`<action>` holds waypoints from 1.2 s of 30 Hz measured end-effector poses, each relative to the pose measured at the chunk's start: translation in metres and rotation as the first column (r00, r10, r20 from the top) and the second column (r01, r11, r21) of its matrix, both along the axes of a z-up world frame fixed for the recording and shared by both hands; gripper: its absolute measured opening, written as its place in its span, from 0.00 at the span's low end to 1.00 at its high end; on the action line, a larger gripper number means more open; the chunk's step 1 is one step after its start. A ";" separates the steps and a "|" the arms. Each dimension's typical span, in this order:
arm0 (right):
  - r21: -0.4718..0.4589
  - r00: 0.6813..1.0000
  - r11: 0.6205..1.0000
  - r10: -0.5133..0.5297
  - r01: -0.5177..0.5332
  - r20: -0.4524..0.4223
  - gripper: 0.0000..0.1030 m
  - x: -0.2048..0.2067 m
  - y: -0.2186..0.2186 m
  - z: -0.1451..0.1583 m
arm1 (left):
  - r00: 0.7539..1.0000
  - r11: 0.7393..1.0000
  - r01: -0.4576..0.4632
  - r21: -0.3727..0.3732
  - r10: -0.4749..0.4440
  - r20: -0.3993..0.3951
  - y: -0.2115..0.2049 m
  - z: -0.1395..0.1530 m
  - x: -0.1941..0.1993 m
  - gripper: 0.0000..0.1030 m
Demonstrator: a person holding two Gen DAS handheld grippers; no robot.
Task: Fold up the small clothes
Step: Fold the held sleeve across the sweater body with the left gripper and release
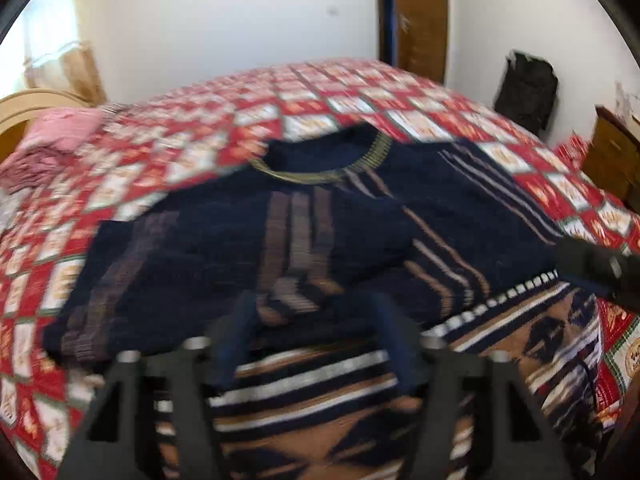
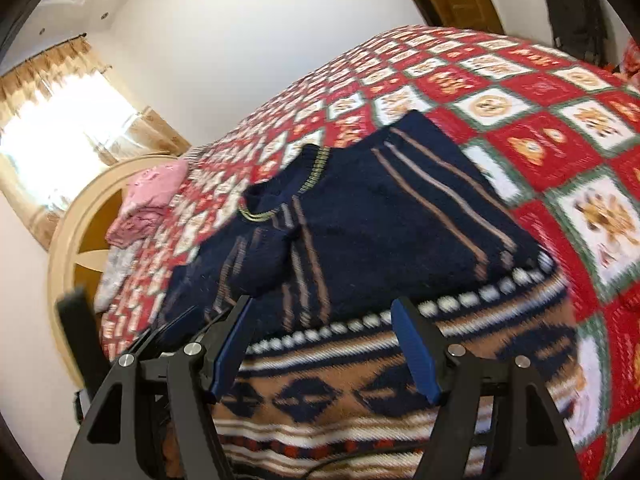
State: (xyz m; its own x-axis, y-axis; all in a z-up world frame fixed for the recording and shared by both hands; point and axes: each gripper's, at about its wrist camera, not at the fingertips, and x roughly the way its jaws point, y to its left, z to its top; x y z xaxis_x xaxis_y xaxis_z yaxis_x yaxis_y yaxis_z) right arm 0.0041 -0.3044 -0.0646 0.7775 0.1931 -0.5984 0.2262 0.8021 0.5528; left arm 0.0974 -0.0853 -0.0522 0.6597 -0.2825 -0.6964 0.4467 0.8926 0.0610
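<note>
Gaping right gripper [image 2: 324, 312] above navy sweater [image 2: 360, 216] on bed [image 2: 560, 152]

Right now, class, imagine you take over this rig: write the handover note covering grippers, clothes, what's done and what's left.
Left gripper: open, empty, above the sweater's hem.
Right gripper: open, empty, at the same near edge.
Navy striped sweater: on the patterned blanket over the red quilt, sleeves apparently folded in.
Pink clothes: piled near the headboard.
Left: fold the sweater's body.

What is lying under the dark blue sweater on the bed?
The navy sweater rests partly on a brown patterned blanket and partly on the red checked bedspread. Whatever lies beneath its middle is covered.
</note>
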 end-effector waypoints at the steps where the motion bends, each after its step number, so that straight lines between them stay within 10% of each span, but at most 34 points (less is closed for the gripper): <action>1: 0.023 1.000 1.000 0.018 -0.018 0.013 0.69 0.006 -0.001 0.004 | 0.999 0.999 -0.028 -0.018 0.028 0.028 0.019 0.010 -0.001 0.77; 11: -0.068 0.978 0.980 0.178 -0.186 -0.104 0.75 0.105 0.062 -0.021 | 0.916 0.919 -0.390 -0.063 0.394 0.070 0.134 0.029 0.017 0.82; 13: -0.114 0.975 0.973 0.189 -0.202 -0.117 0.65 0.114 0.080 -0.029 | 0.898 0.898 -0.431 -0.089 0.437 0.058 0.151 0.030 0.020 0.82; 15: -0.198 0.977 0.961 0.169 -0.193 -0.130 0.31 0.119 0.091 -0.029 | 0.883 0.883 -0.459 -0.101 0.466 0.058 0.161 0.030 0.021 0.82; 19: -0.180 0.972 0.961 0.186 -0.210 -0.143 0.18 0.129 0.087 -0.028 | 0.858 0.857 -0.503 -0.111 0.511 0.050 0.177 0.028 0.027 0.82; 31: -0.554 0.958 0.794 0.287 -0.251 -0.024 0.16 0.110 0.059 0.074 | 0.848 0.846 -0.515 -0.138 0.526 0.060 0.186 0.039 0.034 0.82; 36: -0.624 0.962 0.742 0.267 -0.245 -0.061 0.16 0.092 0.006 0.062 | 0.869 0.871 -0.481 -0.101 0.489 0.078 0.166 0.034 0.036 0.82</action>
State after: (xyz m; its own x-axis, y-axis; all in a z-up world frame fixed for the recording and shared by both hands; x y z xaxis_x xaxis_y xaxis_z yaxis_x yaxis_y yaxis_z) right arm 0.0960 -0.2985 -0.0022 0.7728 -0.0178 -0.6344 -0.0461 0.9954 -0.0841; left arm 0.1330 0.0809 -0.0178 0.7908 0.0418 -0.6106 -0.0489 0.9988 0.0051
